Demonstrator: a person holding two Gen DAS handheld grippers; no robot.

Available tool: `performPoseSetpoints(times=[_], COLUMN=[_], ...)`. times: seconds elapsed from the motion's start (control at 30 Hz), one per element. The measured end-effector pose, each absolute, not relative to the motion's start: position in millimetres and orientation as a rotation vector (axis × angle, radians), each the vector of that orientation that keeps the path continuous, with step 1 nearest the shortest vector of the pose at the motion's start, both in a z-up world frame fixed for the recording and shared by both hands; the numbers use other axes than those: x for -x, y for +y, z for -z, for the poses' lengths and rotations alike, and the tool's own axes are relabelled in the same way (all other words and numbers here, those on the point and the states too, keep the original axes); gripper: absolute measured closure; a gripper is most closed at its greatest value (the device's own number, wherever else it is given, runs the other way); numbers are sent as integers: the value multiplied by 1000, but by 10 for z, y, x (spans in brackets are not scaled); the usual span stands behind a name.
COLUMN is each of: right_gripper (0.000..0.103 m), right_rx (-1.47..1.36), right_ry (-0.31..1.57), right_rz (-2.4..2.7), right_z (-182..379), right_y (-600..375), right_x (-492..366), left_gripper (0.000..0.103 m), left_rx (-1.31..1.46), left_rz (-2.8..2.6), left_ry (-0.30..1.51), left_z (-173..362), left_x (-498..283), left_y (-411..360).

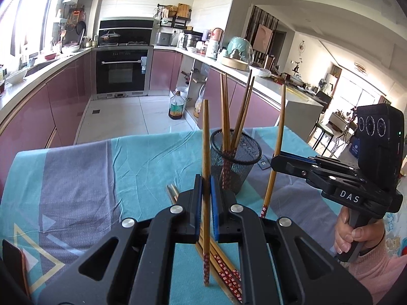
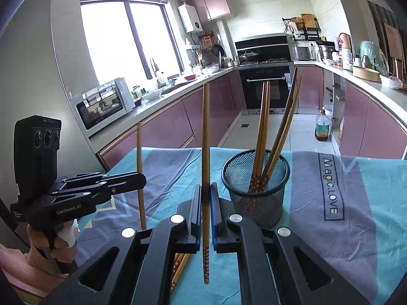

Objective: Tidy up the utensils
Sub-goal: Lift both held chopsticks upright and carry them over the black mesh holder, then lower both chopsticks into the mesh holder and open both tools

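A black mesh cup (image 1: pixel 236 161) stands on the teal and grey cloth and holds several wooden chopsticks (image 1: pixel 225 117); it also shows in the right wrist view (image 2: pixel 257 190). My left gripper (image 1: pixel 206 185) is shut on one upright chopstick (image 1: pixel 205 152), just left of and nearer than the cup. My right gripper (image 2: pixel 206 195) is shut on another upright chopstick (image 2: pixel 205 139), left of the cup. Each gripper shows in the other's view, the right (image 1: pixel 276 162) and the left (image 2: pixel 140 179). Several loose chopsticks (image 1: pixel 223 269) lie on the cloth under the left gripper.
The table's cloth (image 1: pixel 89 178) reaches to the far edge, with the kitchen floor beyond. A phone (image 1: pixel 14 264) lies at the near left corner. A bottle (image 1: pixel 176 108) stands on the floor. Purple cabinets and counters ring the room.
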State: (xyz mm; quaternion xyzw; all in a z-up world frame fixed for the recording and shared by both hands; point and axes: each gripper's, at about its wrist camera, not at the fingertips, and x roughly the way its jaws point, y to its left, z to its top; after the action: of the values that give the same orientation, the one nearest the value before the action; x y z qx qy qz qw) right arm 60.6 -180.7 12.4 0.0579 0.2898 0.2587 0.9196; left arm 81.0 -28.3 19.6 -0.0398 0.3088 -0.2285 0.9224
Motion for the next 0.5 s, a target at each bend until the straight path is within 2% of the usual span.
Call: performPoseSetpoints(times=[0.5], right_gripper=[98], right_rx=[-123], right_ry=[499], right_rz=[-494], right_z=[-459], right_y=[-2049], right_x=[-729], left_gripper=[96], left_rx=[95], left_rz=[512], left_ry=[529], left_z=[-677], left_x=[-952], left_y=[-380])
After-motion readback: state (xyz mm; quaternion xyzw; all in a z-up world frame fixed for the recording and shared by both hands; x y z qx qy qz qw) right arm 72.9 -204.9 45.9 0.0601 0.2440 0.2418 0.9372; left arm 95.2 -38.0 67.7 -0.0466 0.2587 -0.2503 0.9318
